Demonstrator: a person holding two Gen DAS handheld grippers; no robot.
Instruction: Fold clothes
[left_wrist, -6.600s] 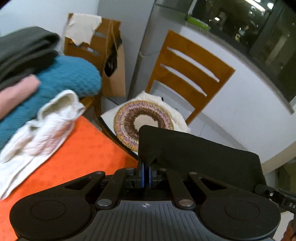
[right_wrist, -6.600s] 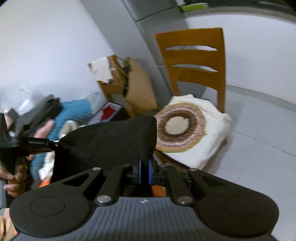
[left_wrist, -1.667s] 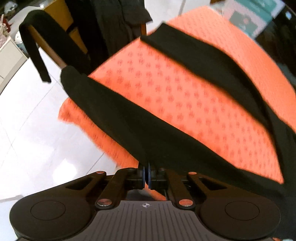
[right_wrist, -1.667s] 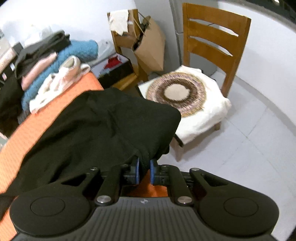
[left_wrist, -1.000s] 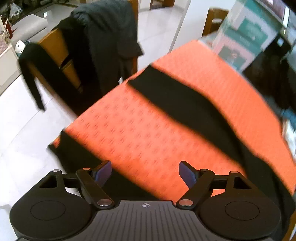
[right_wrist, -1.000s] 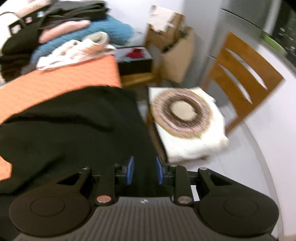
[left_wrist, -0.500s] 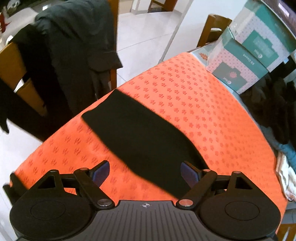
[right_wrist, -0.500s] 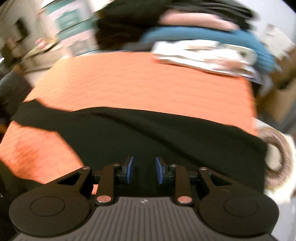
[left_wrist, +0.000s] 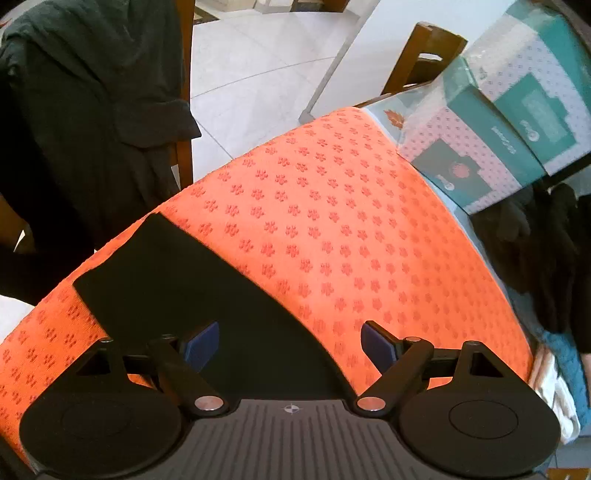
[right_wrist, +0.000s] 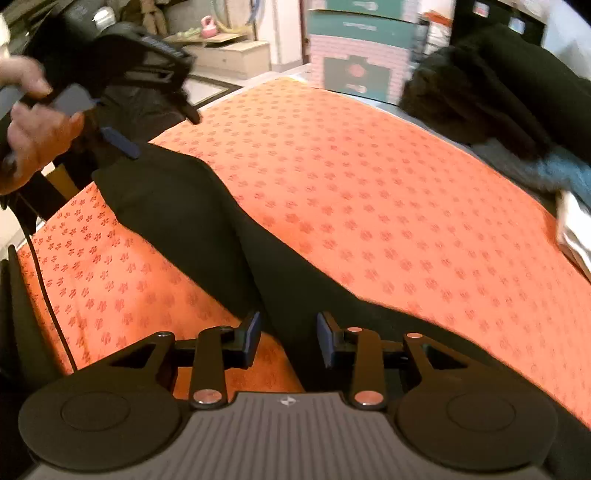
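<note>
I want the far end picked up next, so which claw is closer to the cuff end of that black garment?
Left. The left claw hovers right by the black garment's end; the right claw sits farther along it.

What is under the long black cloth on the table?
Under the black cloth lies the orange flower-patterned cover, spread out around it on both sides. What the orange cover itself hides underneath cannot be seen. Nothing lies on top of the cloth.

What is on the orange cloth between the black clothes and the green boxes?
Nothing: in the left wrist view, bare orange cloth stretches from the black garment to the green boxes.
</note>
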